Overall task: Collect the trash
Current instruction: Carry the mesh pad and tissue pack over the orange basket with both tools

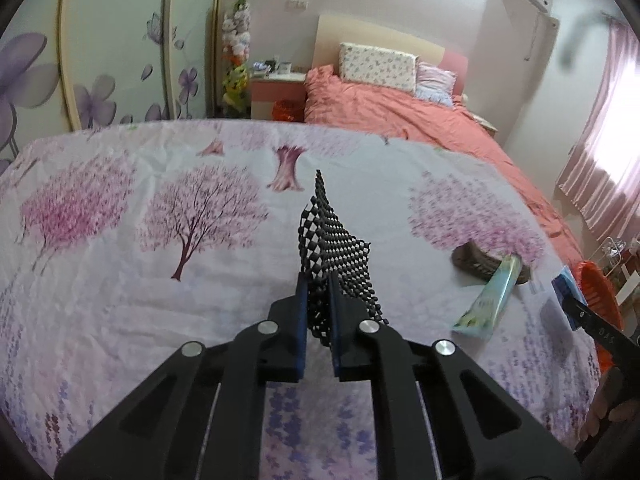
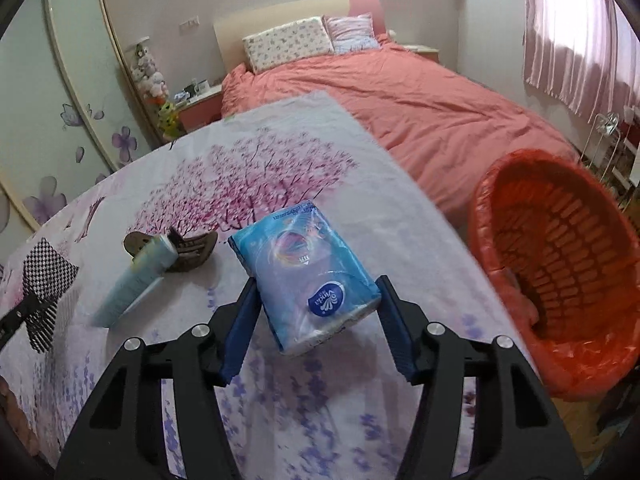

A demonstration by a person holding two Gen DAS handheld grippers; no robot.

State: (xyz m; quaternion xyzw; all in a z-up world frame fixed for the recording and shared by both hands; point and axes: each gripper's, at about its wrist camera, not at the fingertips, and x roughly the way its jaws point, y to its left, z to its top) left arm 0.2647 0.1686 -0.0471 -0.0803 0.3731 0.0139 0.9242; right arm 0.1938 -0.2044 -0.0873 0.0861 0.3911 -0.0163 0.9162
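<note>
My left gripper (image 1: 318,280) is shut on a black mesh scrap (image 1: 336,240), which stands up from the jaws above the tree-print cloth (image 1: 160,208). In the right wrist view that mesh scrap (image 2: 46,268) hangs at the far left. My right gripper (image 2: 316,282) is shut on a blue tissue pack (image 2: 304,268), pads against its two sides, the pack tilted a little above the cloth. A pale green carton (image 2: 132,280) leans on a brown woven piece (image 2: 188,252) between the two grippers. The orange basket (image 2: 560,272) with a red liner stands off the cloth's right edge.
A bed with a coral quilt (image 2: 420,100) and pillows lies beyond the cloth. A wardrobe with flower-print doors (image 1: 100,60) runs along the left. Pink curtains (image 2: 580,32) and a wire rack (image 2: 608,140) are at the right. The pale green carton (image 1: 486,298) lies near the cloth's right edge.
</note>
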